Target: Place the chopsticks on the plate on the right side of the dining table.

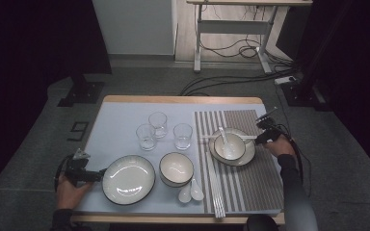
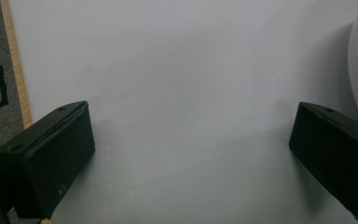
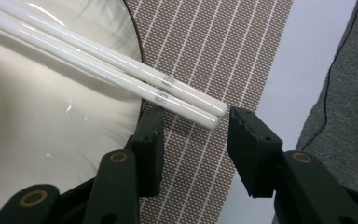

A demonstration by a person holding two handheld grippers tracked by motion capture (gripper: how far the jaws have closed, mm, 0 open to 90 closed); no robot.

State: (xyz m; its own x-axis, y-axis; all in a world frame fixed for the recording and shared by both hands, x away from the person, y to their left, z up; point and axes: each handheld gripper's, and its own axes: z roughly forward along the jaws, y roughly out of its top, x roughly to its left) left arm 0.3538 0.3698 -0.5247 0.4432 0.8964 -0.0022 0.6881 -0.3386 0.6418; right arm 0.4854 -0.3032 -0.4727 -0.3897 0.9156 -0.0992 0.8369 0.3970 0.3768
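A pair of white chopsticks lies across a white plate that carries a bowl with a spoon. My right gripper sits at the plate's right side, over the striped placemat. In the right gripper view the chopsticks end just at the tips of my right gripper; its jaws stand apart and touch neither stick. My left gripper rests left of the large dark-rimmed plate. In its own view my left gripper is wide open over the bare mat.
Three glasses stand at the table's middle back. A dark-rimmed bowl and two white spoons lie near the front. Another pair of chopsticks runs along the placemat's left edge. The table's wooden edge is close to my left gripper.
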